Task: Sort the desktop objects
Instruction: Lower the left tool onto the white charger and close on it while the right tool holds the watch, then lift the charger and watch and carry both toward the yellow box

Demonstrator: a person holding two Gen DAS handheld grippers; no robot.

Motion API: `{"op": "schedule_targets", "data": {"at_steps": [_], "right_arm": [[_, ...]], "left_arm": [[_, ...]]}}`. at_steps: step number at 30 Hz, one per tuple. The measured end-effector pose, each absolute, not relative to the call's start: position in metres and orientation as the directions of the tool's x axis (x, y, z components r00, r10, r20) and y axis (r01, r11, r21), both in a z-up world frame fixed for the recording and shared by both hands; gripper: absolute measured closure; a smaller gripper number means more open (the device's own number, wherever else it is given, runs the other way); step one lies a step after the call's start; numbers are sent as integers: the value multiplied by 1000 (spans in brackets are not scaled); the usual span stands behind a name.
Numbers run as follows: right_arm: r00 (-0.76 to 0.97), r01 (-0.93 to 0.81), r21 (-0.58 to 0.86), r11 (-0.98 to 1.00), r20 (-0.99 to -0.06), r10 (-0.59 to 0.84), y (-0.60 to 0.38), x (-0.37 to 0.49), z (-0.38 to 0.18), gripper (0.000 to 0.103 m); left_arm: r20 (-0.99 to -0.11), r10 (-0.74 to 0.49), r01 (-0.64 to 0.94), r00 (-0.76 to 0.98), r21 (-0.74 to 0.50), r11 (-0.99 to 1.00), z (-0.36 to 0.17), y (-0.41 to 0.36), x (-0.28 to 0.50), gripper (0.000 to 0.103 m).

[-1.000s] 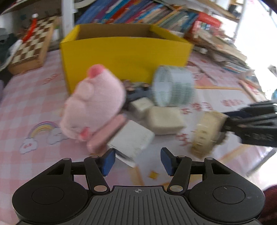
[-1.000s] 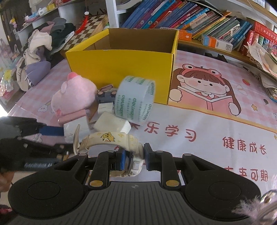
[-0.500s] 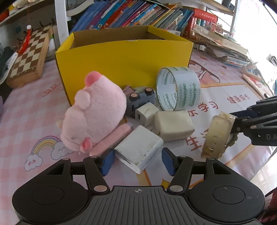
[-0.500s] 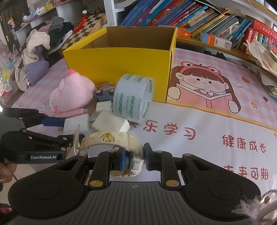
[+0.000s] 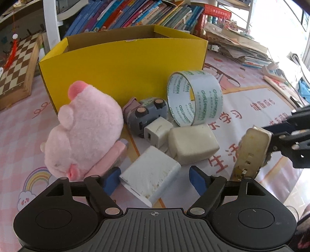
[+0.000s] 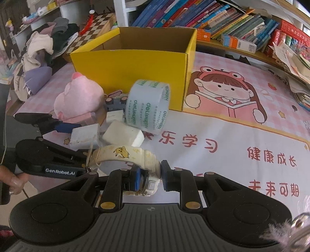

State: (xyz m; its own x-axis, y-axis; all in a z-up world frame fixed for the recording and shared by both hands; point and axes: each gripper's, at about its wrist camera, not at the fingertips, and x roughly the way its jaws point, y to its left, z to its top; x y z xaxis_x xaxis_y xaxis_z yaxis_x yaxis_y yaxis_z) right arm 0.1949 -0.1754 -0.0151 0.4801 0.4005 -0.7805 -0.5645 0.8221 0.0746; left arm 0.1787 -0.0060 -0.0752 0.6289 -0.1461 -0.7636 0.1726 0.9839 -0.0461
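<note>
- Your right gripper (image 6: pixel 148 178) is nearly closed, its blue pads pinching the cream children's watch (image 6: pixel 124 155) at the case; the strap with the yellow cartoon figure arches up and left from the fingers, clear of the mat.
- The watch face points down toward the gripper body, so you cannot read it.
- Your left gripper (image 5: pixel 154 179) is spread wide and holds nothing. The white flat box (image 5: pixel 150 175) lies between its fingers; the left pad (image 5: pixel 112 179) sits just beside the box's near corner, but whether it touches is hard to tell, and the right pad is apart from it.
- From the left wrist view, the watch shows at the right edge, end on, with the right gripper's black fingers cut off by the frame.
- Just beyond the flat box: a cream soft block (image 5: pixel 192 144) and a small white charger cube (image 5: pixel 158 130), touching each other.
- The pink plush pig (image 5: pixel 85 129) leans over a pink flat case (image 5: pixel 114 155), which is mostly hidden beneath it.
- A grey toy car (image 5: pixel 147 114) lies on its side behind the charger; something mauve behind it is too hidden to name.
- The tape roll (image 5: pixel 194 97) stands on edge against the yellow cardboard box (image 5: pixel 124 69), which is open at the top; its floor is out of sight in both views.
- Farthest back, the chessboard (image 5: pixel 17 66) and the bookshelf (image 5: pixel 145 15).
</note>
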Motion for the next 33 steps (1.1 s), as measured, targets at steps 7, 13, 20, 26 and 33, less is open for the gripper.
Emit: {"op": "schedule_targets", "data": {"at_steps": [7, 13, 20, 26, 33], "right_arm": [[489, -551, 76, 831, -777, 396, -178, 192, -14, 83], [488, -557, 80, 827, -774, 403, -175, 186, -13, 83], [498, -553, 84, 829, -764, 410, -170, 178, -9, 83], [497, -566, 80, 820, -761, 417, -162, 167, -7, 83], [490, -579, 74, 812, -764, 419, -150, 155, -3, 83]], "left_arm": [[-764, -120, 160, 634, -22, 987, -75, -4, 175, 39], [-774, -128, 152, 620, -41, 988, -72, 1, 163, 39], [-755, -145, 123, 640, -86, 989, -59, 11, 136, 39], [-724, -142, 114, 675, -88, 990, -45, 16, 123, 39], [-701, -138, 116, 699, -79, 990, -32, 24, 105, 39]]}}
